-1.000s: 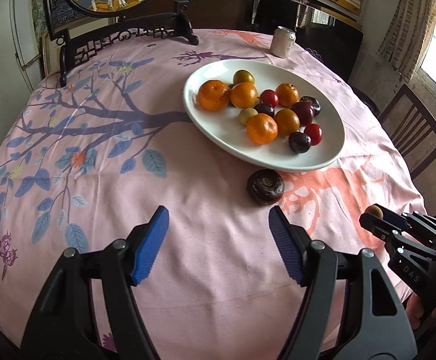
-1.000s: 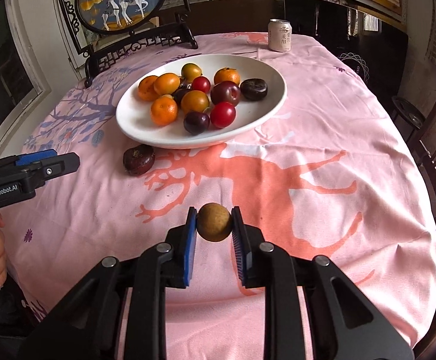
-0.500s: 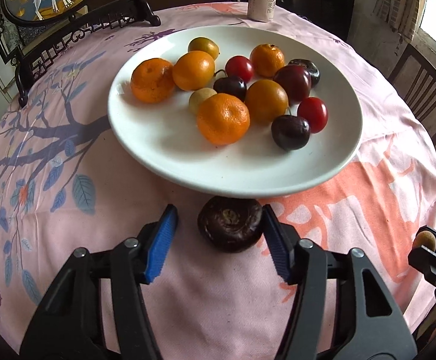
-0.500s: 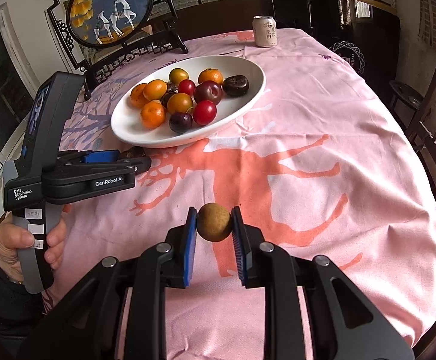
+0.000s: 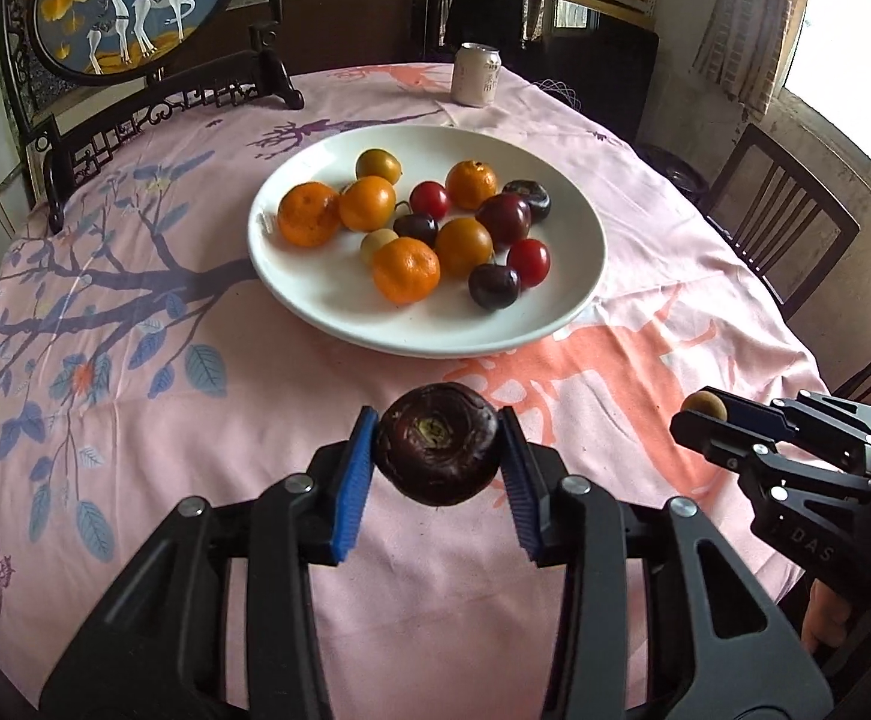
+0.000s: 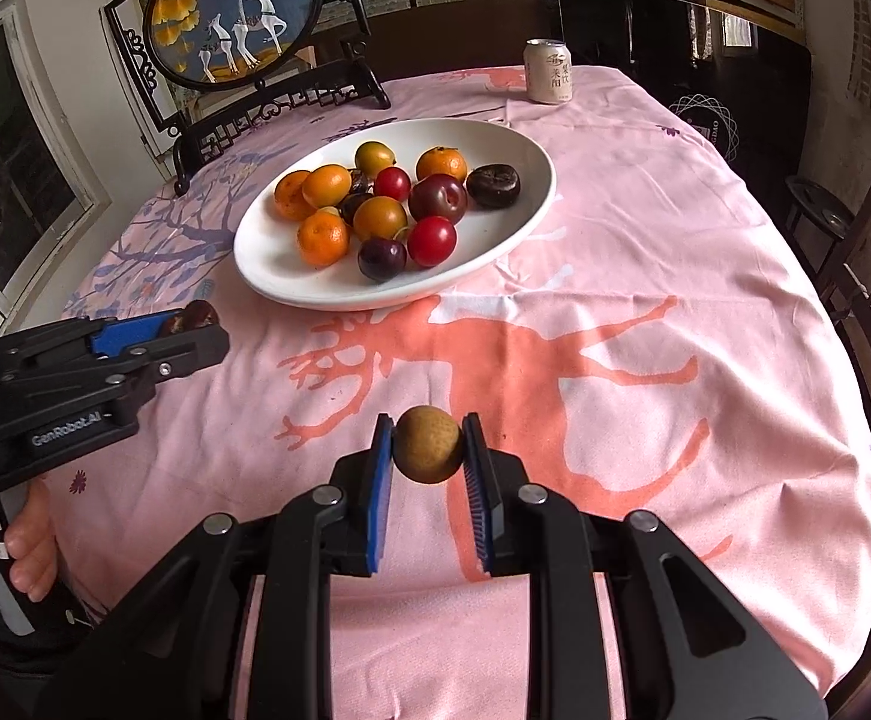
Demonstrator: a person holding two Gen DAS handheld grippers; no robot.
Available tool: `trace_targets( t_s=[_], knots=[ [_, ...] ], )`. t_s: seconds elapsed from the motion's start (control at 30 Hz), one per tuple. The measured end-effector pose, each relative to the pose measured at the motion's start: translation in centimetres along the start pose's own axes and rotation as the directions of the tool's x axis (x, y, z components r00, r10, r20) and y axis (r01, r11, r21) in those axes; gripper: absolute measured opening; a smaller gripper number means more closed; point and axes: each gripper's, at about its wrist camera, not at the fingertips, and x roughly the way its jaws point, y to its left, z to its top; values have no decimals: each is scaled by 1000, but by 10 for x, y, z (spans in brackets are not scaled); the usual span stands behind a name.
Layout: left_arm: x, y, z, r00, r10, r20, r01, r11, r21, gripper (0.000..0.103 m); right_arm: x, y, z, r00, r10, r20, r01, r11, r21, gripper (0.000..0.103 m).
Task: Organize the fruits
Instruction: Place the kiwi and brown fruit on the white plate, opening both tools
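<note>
My left gripper (image 5: 437, 450) is shut on a dark brown, flattened round fruit (image 5: 437, 444) and holds it above the pink cloth, short of the white plate (image 5: 315, 282). The plate holds several oranges, red and dark plums and small yellow fruits. My right gripper (image 6: 426, 447) is shut on a small tan round fruit (image 6: 426, 444), lifted over the cloth to the plate's near right. The right gripper also shows in the left wrist view (image 5: 699, 414). The left gripper shows in the right wrist view (image 6: 195, 330).
A drink can (image 5: 476, 73) stands at the table's far side behind the plate. A framed deer picture on a dark stand (image 5: 135, 6) sits at the far left. Wooden chairs (image 5: 783, 228) stand beyond the table's right edge.
My left gripper closed on the dark brown fruit, lifted it off the cloth and pulled back from the plate. My right gripper still holds the tan fruit.
</note>
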Motion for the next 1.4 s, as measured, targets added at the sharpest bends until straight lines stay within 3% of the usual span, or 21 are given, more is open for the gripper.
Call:
trace_targets(
  t_s=[0.17, 0.33, 0.6, 0.87, 0.9, 0.97, 1.1, 1.13, 1.2, 1.23, 1.33, 1.4],
  knots=[
    [3, 12, 50, 999, 44, 27, -44, 999, 3, 41, 1, 3, 42, 999, -28, 46, 31, 997, -70, 23],
    [52, 30, 92, 993, 109, -47, -111, 993, -47, 41, 29, -1, 92, 995, -69, 72, 75, 994, -84, 23],
    [82, 47, 95, 992, 87, -95, -95, 992, -86, 41, 76, -13, 114, 995, -95, -3, 95, 993, -67, 23],
    [94, 51, 96, 990, 82, -114, -93, 991, -96, 42, 92, -16, 116, 994, -102, -25, 100, 993, -63, 24],
    [93, 51, 96, 991, 82, -108, -93, 991, -97, 42, 92, -15, 116, 994, -108, -25, 106, 992, -64, 27],
    [86, 51, 96, 993, 87, -81, -95, 991, -95, 61, 89, -14, 116, 994, -109, -9, 108, 992, -65, 53],
    [57, 47, 92, 994, 108, -11, -108, 990, -86, 76, 67, -9, 112, 992, -118, 41, 121, 990, -72, 56],
    [48, 46, 87, 993, 114, 9, -112, 990, -87, 84, 59, -8, 108, 993, -113, 46, 116, 991, -70, 61],
    [26, 42, 73, 990, 131, 58, -126, 988, -86, 91, 43, -6, 94, 993, -105, 60, 108, 992, -62, 81],
    [17, 40, 65, 986, 148, 77, -141, 986, -86, 94, 35, -4, 85, 991, -109, 76, 113, 992, -54, 96],
    [-8, 33, 37, 975, 183, 122, -171, 980, -102, 99, 14, 3, 56, 978, -157, 136, 162, 986, -24, 101],
    [-19, 30, 19, 975, 183, 124, -168, 979, -118, 100, 9, 8, 42, 979, -167, 121, 170, 985, -16, 101]
  ],
)
